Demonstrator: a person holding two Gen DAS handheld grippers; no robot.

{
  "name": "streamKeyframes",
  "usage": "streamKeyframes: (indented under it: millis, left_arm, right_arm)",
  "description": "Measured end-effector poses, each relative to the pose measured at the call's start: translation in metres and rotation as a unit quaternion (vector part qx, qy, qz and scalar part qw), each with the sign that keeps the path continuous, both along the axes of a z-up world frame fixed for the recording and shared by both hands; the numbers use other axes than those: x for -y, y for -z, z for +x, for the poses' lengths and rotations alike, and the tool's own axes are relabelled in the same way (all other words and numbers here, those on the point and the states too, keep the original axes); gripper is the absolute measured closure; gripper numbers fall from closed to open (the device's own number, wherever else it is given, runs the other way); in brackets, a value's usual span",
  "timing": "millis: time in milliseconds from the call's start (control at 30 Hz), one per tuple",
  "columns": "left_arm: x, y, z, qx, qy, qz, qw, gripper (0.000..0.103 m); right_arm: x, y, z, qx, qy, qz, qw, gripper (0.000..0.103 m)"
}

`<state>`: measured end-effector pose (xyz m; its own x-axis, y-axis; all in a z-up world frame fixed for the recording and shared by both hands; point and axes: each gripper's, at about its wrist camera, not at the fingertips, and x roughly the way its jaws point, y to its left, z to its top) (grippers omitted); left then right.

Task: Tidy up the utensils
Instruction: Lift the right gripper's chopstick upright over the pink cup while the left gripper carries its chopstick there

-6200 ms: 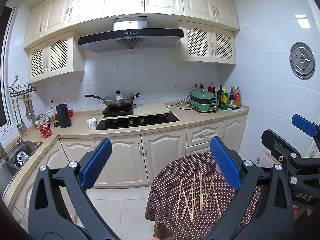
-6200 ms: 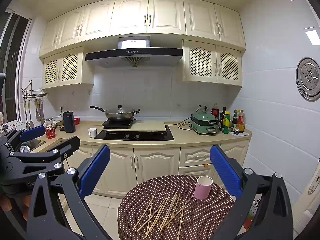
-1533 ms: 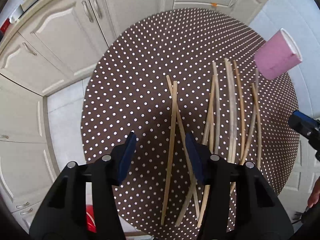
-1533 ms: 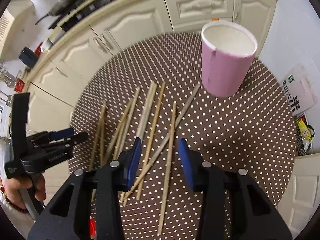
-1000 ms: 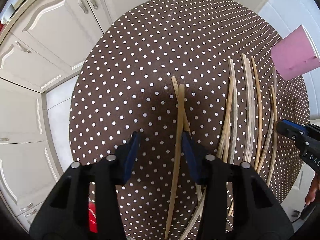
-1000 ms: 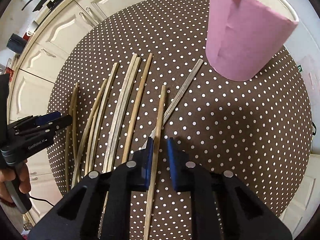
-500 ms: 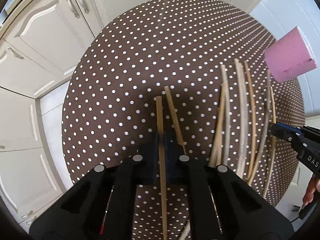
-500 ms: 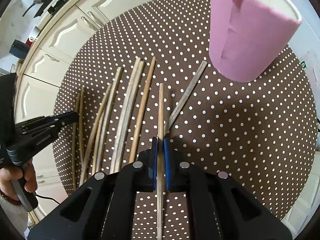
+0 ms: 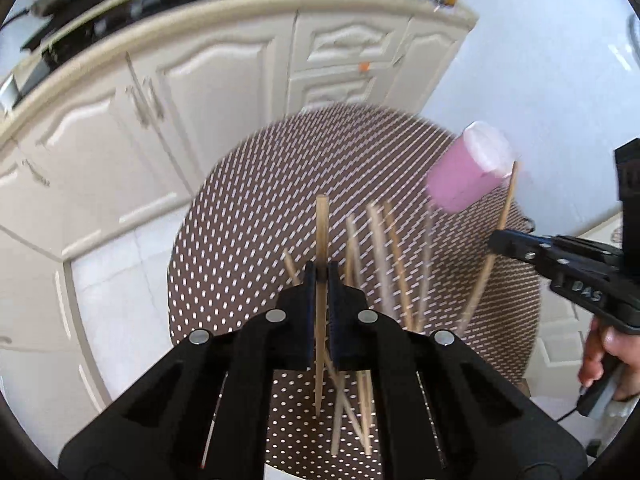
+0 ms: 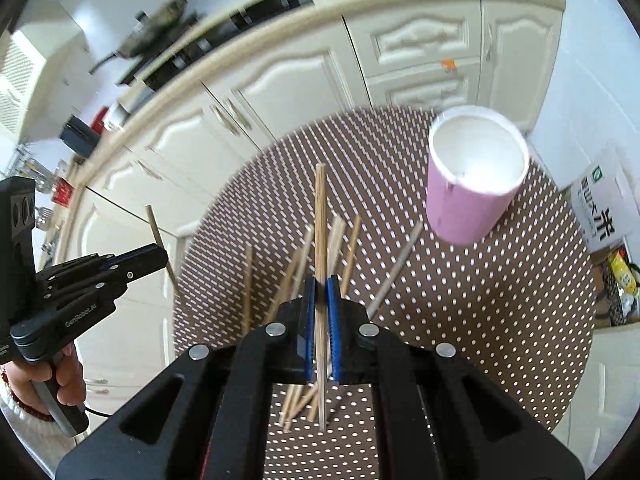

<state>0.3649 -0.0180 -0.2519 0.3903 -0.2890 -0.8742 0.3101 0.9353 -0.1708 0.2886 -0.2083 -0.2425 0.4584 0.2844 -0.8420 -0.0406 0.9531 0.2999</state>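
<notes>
My left gripper (image 9: pixel 320 276) is shut on one wooden chopstick (image 9: pixel 321 232) and holds it above the round dotted table (image 9: pixel 240 248). My right gripper (image 10: pixel 321 284) is shut on another chopstick (image 10: pixel 320 216), also lifted off the cloth. Several more chopsticks (image 9: pixel 384 248) lie loose on the table beneath both grippers. A pink cup (image 10: pixel 472 184) with a white inside stands upright at the far right of the table, empty as far as I can see. Each gripper shows in the other's view: the right gripper (image 9: pixel 496 240) at the right, the left gripper (image 10: pixel 160 254) at the left.
Cream kitchen cabinets (image 9: pixel 224 80) and a countertop with a hob (image 10: pixel 224 52) stand behind the table. A white bag with green print (image 10: pixel 604 216) sits on the floor to the right. A hand (image 10: pixel 60 376) grips the left tool's handle.
Both grippers closed on a chopstick each and rose from the table, carrying the sticks up. The views tilted so the cabinets and counter came into sight.
</notes>
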Motion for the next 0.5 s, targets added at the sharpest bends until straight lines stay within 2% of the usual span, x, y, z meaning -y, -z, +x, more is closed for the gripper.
streamKeyframes:
  millis: [67, 267, 500]
  left_arm:
    - [0.005, -0.027, -0.005, 0.026, 0.014, -0.01, 0.9995, 0.097]
    - [0.015, -0.084, -0.015, 0.092, 0.036, -0.041, 0.9942, 0.097]
    - [0.039, -0.131, -0.005, 0.136, 0.055, -0.105, 0.9835, 0.098]
  right_arm:
    - [-0.003, -0.018, -0.004, 0.023, 0.003, 0.001, 1.0, 0.098]
    - [-0.002, -0.056, -0.018, 0.079, 0.015, 0.001, 0.997, 0.098]
    - [0.023, -0.105, -0.02, 0.149, 0.046, -0.019, 0.988, 0.098]
